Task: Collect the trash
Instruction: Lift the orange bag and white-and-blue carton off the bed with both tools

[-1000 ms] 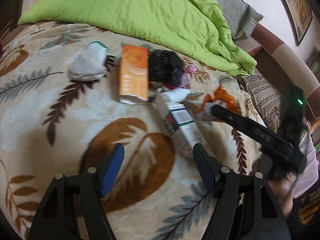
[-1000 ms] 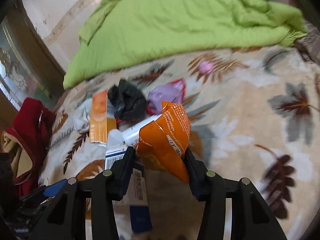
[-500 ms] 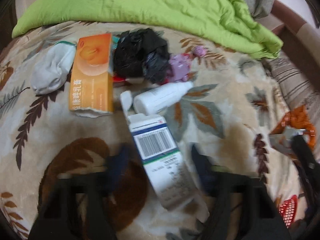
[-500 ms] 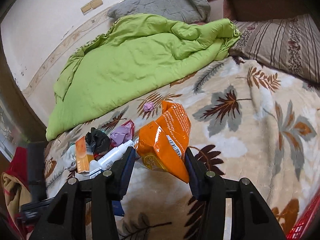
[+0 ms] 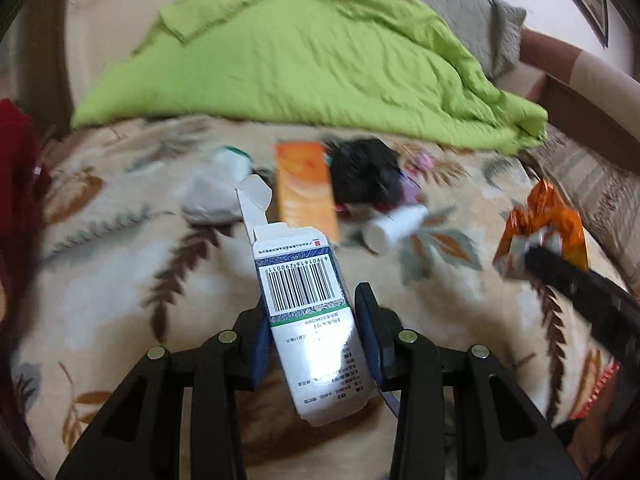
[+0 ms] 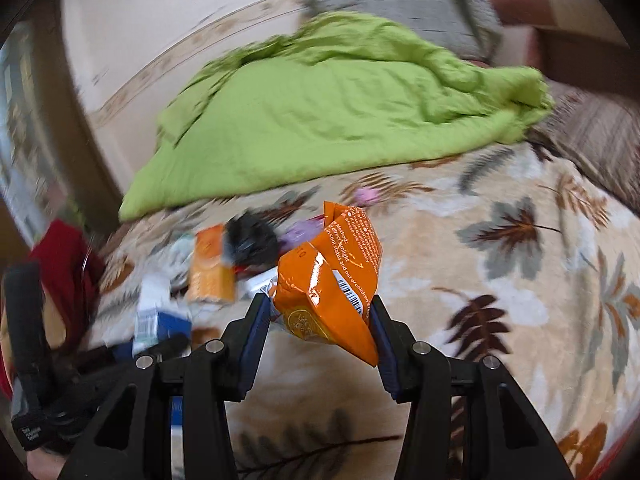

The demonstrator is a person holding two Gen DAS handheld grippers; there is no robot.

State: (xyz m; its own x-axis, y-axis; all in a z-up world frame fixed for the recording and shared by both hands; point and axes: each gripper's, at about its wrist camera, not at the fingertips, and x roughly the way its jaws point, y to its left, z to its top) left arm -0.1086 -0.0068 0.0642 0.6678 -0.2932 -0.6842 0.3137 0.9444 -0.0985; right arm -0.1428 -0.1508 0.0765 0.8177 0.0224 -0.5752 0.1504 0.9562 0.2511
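My left gripper [image 5: 312, 312] is shut on a white and blue carton with a barcode [image 5: 308, 304], held above the bed with its open flap pointing away. My right gripper [image 6: 320, 312] is shut on a crumpled orange snack bag [image 6: 332, 280]; the bag also shows at the right of the left wrist view [image 5: 544, 224]. On the leaf-patterned blanket [image 5: 112, 264] lie an orange box [image 5: 306, 184], a black plastic bag [image 5: 366, 172], a white bottle [image 5: 396, 224], a white crumpled wad [image 5: 216, 192] and purple wrappers [image 6: 300, 232].
A green quilt [image 5: 312, 64] covers the far half of the bed, with a grey pillow [image 5: 472, 20] behind it. A red garment [image 6: 68, 268] lies at the left edge. A striped pillow [image 6: 592, 136] sits at the right. A red basket rim [image 5: 596, 392] shows low right.
My left gripper moved in around the barcode carton, shut on it and lifted it off the blanket. My right gripper kept the orange bag and rose and drew back from the pile.
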